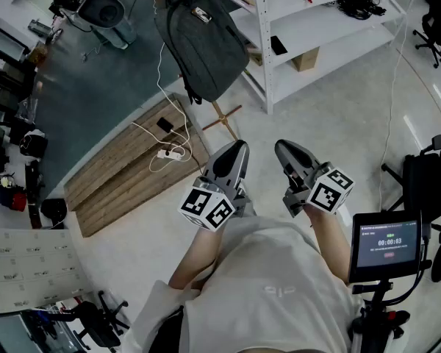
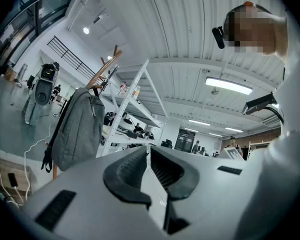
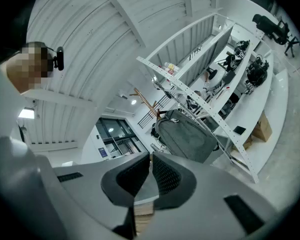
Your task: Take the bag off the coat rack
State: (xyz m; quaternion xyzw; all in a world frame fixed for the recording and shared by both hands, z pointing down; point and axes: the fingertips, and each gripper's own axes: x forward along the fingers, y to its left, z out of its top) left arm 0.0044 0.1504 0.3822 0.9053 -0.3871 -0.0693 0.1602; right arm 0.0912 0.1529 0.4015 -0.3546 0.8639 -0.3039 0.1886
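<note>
Approach step: left gripper (image 1: 239, 149) and right gripper (image 1: 283, 149) are empty, jaws pressed together, well short of the hanging grey backpack (image 1: 203, 39); next move likely calls for reaching and opening.

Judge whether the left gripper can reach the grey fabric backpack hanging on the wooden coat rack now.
Probably yes: nothing stands between left gripper and grey fabric backpack, though its jaws are shut.

White shelving (image 1: 331, 35) stands at the upper right, with a cardboard box (image 1: 305, 59) on a lower shelf and a flat dark object (image 1: 278, 45) on the shelf above; a wooden pallet (image 1: 125, 179) lies on the floor at left, bearing a power strip (image 1: 170, 154) and its white cable (image 1: 159, 79); a screen (image 1: 386, 245) on a stand shows at lower right; office chairs (image 1: 434, 17) stand along the right edge.
</note>
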